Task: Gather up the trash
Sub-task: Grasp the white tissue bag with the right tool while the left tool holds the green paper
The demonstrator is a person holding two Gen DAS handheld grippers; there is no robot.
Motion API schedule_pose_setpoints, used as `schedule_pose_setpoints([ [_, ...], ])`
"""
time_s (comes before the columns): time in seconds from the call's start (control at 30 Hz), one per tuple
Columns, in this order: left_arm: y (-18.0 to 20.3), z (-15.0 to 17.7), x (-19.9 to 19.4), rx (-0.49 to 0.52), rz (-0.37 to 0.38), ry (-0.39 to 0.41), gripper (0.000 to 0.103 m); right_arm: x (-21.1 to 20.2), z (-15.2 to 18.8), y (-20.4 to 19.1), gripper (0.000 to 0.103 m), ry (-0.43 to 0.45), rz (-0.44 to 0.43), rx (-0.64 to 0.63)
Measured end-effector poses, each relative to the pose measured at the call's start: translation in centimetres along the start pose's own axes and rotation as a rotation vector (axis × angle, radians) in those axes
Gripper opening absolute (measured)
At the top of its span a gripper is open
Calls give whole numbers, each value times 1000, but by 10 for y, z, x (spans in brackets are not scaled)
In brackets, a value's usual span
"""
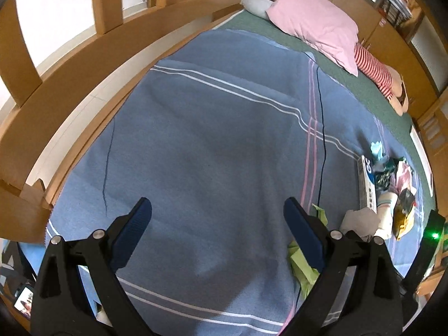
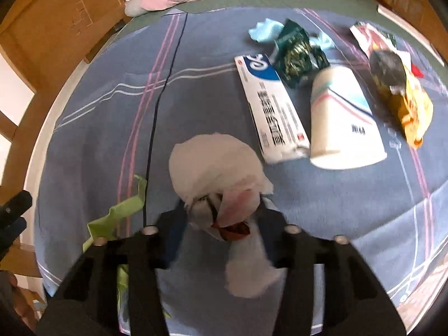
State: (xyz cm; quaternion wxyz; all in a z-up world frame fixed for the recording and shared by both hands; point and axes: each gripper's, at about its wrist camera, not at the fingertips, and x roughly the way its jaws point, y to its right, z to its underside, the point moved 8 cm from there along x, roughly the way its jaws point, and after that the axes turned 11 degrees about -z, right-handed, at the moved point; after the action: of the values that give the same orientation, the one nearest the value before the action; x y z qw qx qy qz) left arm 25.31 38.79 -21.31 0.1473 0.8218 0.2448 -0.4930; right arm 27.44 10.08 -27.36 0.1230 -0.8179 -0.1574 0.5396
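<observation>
Location: a bed covered by a blue striped blanket (image 1: 212, 145), with a pink pillow (image 1: 313, 19) at the far end.

Left gripper (image 1: 218, 218): jaws wide apart above bare blanket, nothing between them. A crumpled light-green wrapper (image 1: 303, 268) lies just beside and partly behind its right finger.

Right gripper (image 2: 221, 221): jaws clamped on a crumpled white tissue wad (image 2: 215, 165); a reddish-brown scrap shows in the wad at the grip point. Whether the wad is clear of the blanket cannot be determined; the picture is blurred.

Remaining trash, lying loose on the blanket beyond the right gripper:
- a long white and blue carton (image 2: 268, 103), lying flat, near end open; contents not visible;
- a white paper cup (image 2: 344, 120) on its side, mouth toward the camera, touching the carton's near end; interior not visible;
- a dark green foil bag (image 2: 298, 56), crumpled, resting against the carton and cup;
- a pale blue crumpled tissue (image 2: 264, 30) behind the foil bag;
- a yellow snack bag (image 2: 403, 92), its upper part dark, right of the cup;
- a red and white wrapper (image 2: 373, 39) at the far right.

No collection container is in view.
</observation>
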Motion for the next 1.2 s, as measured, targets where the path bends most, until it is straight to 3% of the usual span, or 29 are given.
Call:
schedule_pose_setpoints([
  [0.07, 6, 3, -2, 21, 1, 8, 95, -7, 5, 6, 32, 24, -10, 23],
  [0.23, 27, 8, -5, 89, 12, 21, 95, -30, 21, 19, 30, 107, 7, 76],
  [0.5, 31, 12, -2, 100, 53, -8, 95, -53, 19, 26, 29, 138, 3, 121],
  [0.63, 33, 16, 3, 64, 102, -54, 95, -57, 22, 25, 29, 136, -2, 139],
  [0.9, 34, 20, 4, 72, 102, -66, 95, -47, 42, 11, 29, 81, -60, 155],
  [1.03, 34, 21, 4, 79, 99, -70, 95, -54, 42, 6, 29, 91, -68, 165],
  [1.2, 39, 23, 3, 94, 108, -68, 95, -43, 51, -4, 29, 39, -63, 147],
])
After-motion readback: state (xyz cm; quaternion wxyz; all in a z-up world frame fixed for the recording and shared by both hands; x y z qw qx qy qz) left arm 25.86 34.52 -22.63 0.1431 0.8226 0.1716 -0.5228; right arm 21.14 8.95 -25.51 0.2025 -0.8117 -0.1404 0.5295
